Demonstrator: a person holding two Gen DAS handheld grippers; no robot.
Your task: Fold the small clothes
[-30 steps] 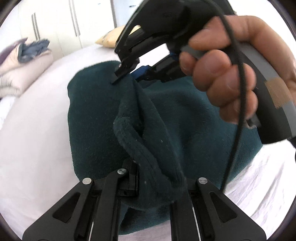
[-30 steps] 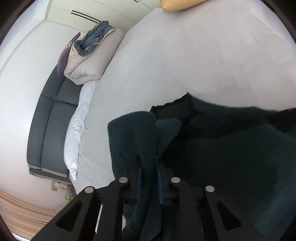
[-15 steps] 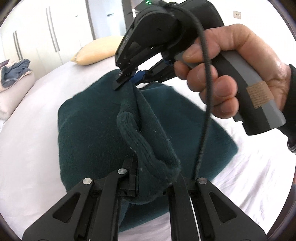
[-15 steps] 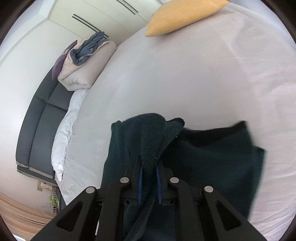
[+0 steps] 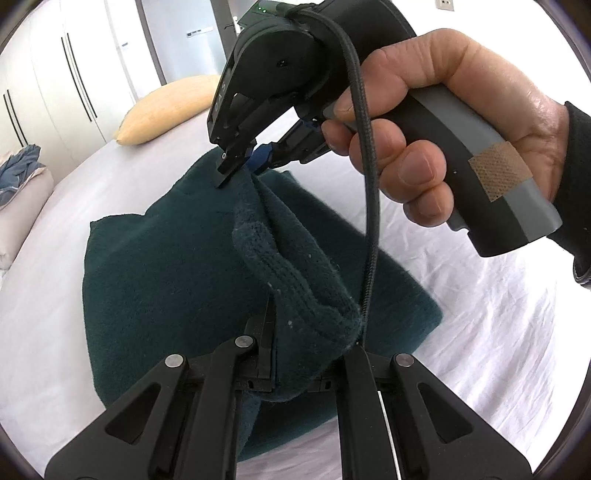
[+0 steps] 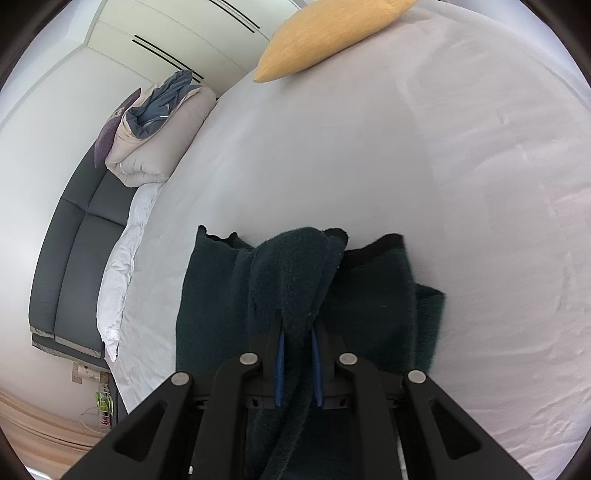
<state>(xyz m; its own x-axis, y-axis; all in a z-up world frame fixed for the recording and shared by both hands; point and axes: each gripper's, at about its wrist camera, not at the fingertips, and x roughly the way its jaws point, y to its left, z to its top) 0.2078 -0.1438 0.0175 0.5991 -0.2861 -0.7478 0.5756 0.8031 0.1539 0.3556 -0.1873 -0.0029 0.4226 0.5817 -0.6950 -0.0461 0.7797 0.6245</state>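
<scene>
A dark teal fleece garment (image 5: 162, 280) lies partly folded on the white bed. My left gripper (image 5: 299, 332) is shut on its ribbed hem, which bunches up between the fingers. In the left wrist view the right gripper (image 5: 243, 166), held by a hand (image 5: 436, 122), pinches the same raised edge at the garment's far side. From the right wrist camera, the right gripper (image 6: 297, 332) is shut on a fold of the garment (image 6: 369, 295), with cloth pressed between its blue pads (image 6: 280, 354). The lifted edge stretches between the two grippers above the lower layer.
A white sheet covers the bed (image 6: 369, 147). A yellow pillow (image 6: 325, 33) lies at the far end. A rolled beige duvet with blue cloth (image 6: 159, 129) rests on a grey sofa (image 6: 74, 251) beside the bed. White wardrobes (image 5: 55, 74) stand behind. A black cable (image 5: 369, 184) hangs from the right gripper.
Both grippers have carried the held edge across the garment, away from the folded-over part, and more bed and pillow now show. The right gripper has pulled further from the left.
</scene>
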